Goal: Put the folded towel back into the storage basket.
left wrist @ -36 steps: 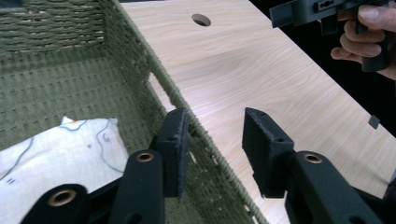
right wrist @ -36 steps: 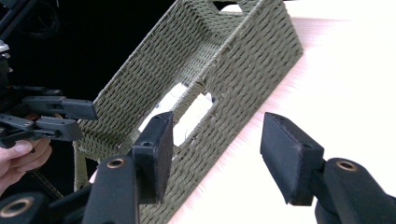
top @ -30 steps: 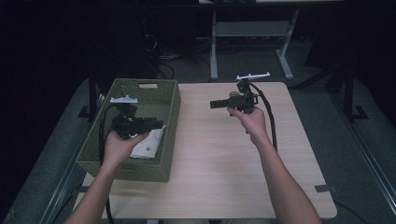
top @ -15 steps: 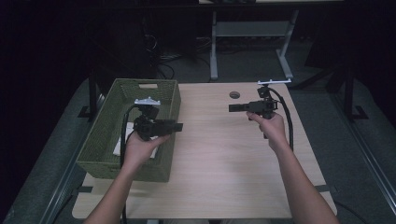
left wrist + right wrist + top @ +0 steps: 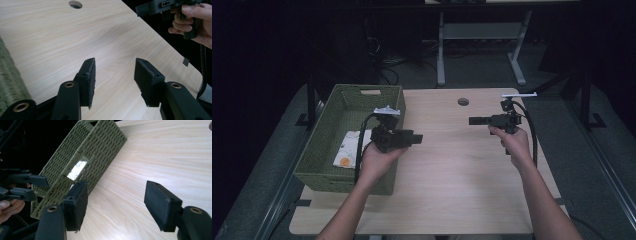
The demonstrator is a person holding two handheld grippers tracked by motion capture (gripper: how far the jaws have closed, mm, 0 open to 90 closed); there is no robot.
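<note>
Basket (image 5: 319, 155) of green weave is sitting at the counter's (image 5: 452, 165) left edge, a white packet (image 5: 348, 150) lying inside it. Both hands are hovering apart over bare wood: the left gripper (image 5: 113, 72) and right gripper (image 5: 117, 202) are each showing jaws spread wide, gripping nothing. Judging by this, nothing is in hand; any next move is needing a reach into the basket.

We are seeing a basket (image 5: 319, 150) sitting on the left part of the desk (image 5: 452, 175), with a packet (image 5: 349, 149) lying inside it. The left gripper (image 5: 416, 138) is hovering just right of the basket, the right gripper (image 5: 473, 120) is hovering well apart toward the desk's right side, and a hole (image 5: 463, 101) is lying behind them.
</note>
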